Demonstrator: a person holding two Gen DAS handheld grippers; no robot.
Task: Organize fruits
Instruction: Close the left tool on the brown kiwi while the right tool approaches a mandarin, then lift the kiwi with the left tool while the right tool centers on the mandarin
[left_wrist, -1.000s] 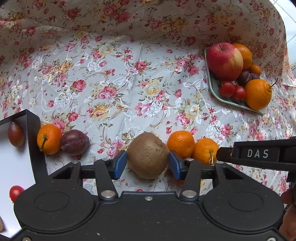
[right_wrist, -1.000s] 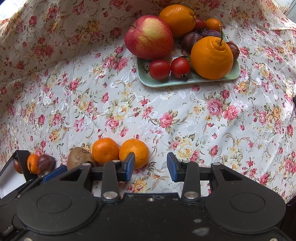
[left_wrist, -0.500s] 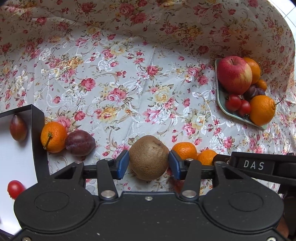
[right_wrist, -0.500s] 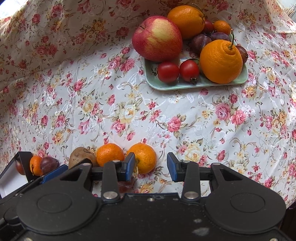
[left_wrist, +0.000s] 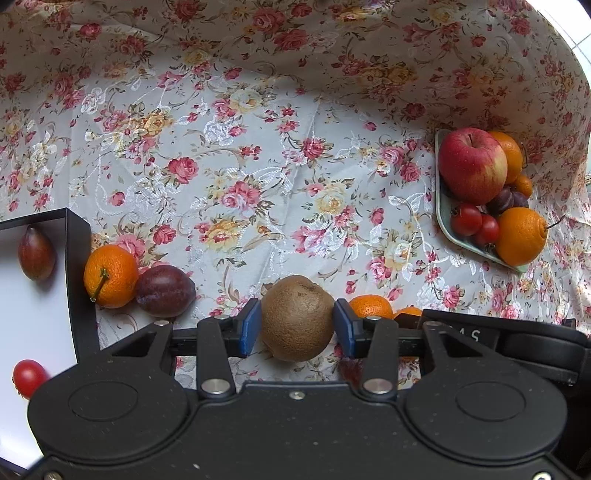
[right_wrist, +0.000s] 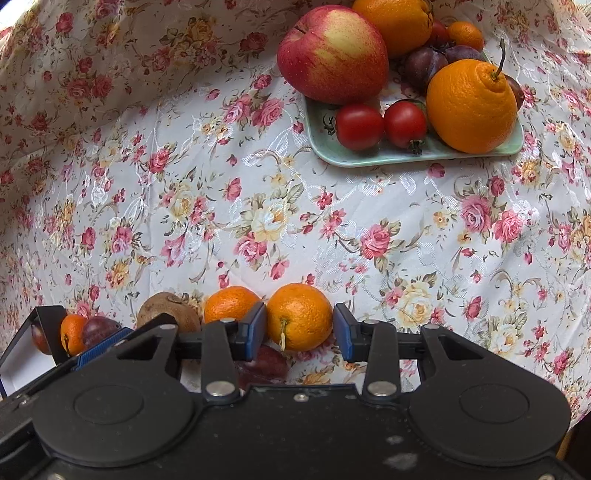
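Kiwi sits between the blue pads of my left gripper, both pads pressed against its brown sides, so that tool is closed on it low over the floral tablecloth. Just to its right lie two mandarins; the nearer one lies between the kiwi and the second mandarin, which my right gripper frames. There the left pad touches the peel and a small gap shows at the right pad, so I cannot tell whether I grip it. Below that mandarin a reddish fruit shows under the fingers, too hidden to name.

Left of the kiwi a plum touches a stemmed mandarin, which rests against the black wall of a white-floored box. Inside the box lie a dark red oval fruit and a cherry tomato, well apart.

Far across the cloth, a pale green tray carries an apple, two tomatoes, a knobbed orange, another orange, plums and a small mandarin.
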